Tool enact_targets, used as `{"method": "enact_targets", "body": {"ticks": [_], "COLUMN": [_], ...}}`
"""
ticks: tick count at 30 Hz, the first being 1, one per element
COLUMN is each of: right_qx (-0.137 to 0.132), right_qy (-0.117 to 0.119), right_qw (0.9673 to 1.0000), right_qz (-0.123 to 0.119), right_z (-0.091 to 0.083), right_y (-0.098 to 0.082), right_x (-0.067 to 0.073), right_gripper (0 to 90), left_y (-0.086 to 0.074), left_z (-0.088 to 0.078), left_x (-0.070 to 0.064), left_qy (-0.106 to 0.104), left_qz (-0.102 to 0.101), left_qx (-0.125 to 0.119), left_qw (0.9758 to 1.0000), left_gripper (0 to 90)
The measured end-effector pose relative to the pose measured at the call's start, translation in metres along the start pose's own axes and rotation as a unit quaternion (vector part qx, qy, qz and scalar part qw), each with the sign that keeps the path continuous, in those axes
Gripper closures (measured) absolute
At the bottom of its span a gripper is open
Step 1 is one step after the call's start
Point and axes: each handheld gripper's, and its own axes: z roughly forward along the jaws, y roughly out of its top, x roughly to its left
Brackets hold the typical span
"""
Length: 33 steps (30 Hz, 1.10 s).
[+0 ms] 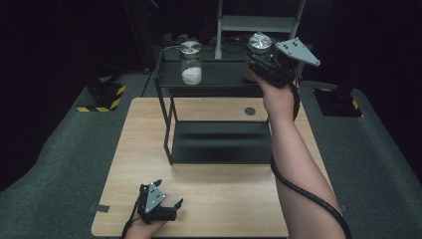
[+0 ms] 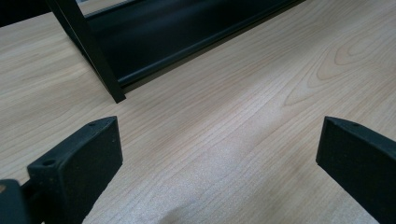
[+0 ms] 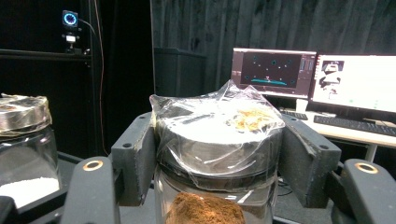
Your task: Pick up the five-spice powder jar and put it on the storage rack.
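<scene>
A glass jar of brown powder (image 3: 217, 154), its lid wrapped in clear film, sits between the pads of my right gripper (image 3: 217, 161), which is shut on its lid. In the high view that jar (image 1: 258, 47) is at the right of the black shelf's top (image 1: 219, 74), with the right gripper (image 1: 266, 64) at it. A second jar with white powder (image 1: 191, 62) stands on the shelf top to the left and appears at the left edge of the right gripper view as the white-powder jar (image 3: 23, 149). My left gripper (image 1: 171, 209) rests open on the wooden table (image 1: 224, 199), and in its own view the left gripper (image 2: 219, 154) has nothing between its jaws.
The black two-tier shelf has a lower tray (image 1: 219, 142) on the table, and its leg (image 2: 91, 51) stands ahead of the left gripper. Monitors (image 3: 317, 77) and a desk lie behind the shelf. Black-and-yellow floor stands (image 1: 102, 97) flank the table.
</scene>
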Motion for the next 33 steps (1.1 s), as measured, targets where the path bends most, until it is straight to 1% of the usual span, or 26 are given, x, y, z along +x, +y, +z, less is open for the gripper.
{"method": "enact_targets", "body": {"ticks": [1,7,11,17,23,30,32,33], "right_qx": [0.001,0.004,0.011,0.013,0.014,0.013,0.015,0.015], "right_qy": [0.000,0.004,0.005,0.007,0.006,0.003,0.004,0.003], "right_qw": [1.0000,1.0000,0.9999,0.9998,0.9998,0.9998,0.9998,0.9998], "right_qz": [0.003,0.003,0.007,0.013,0.010,0.011,0.011,0.012], "right_z": [0.0007,0.0040,0.0053,0.0055,0.0072,0.0085,0.0079,0.0077], "right_y": [-0.0007,-0.0059,-0.0066,-0.0089,-0.0091,-0.0101,-0.0096,-0.0093], "right_x": [0.0000,-0.0003,-0.0021,-0.0039,-0.0022,-0.0013,-0.0021,-0.0017], "right_gripper": [34.0,33.9,33.9,33.9,33.5,33.1,31.2,27.9], "left_y": [0.0000,-0.0003,-0.0002,-0.0002,-0.0002,-0.0006,-0.0007,-0.0007], "left_z": [0.0000,-0.0001,-0.0001,0.0000,-0.0001,-0.0002,-0.0002,-0.0002], "left_x": [0.0000,0.0007,0.0008,0.0006,0.0007,0.0013,0.0013,0.0013], "left_qy": [0.000,-0.001,-0.002,-0.001,-0.001,-0.003,-0.003,-0.003], "left_qz": [0.000,-0.002,-0.002,-0.002,-0.002,-0.003,-0.004,-0.004], "left_qx": [0.000,-0.001,0.000,0.000,0.000,-0.001,-0.002,-0.002], "left_qw": [1.0000,1.0000,1.0000,1.0000,1.0000,1.0000,1.0000,1.0000], "left_gripper": [0.8,0.8,0.8,0.8,0.8,0.8,0.8,0.8]}}
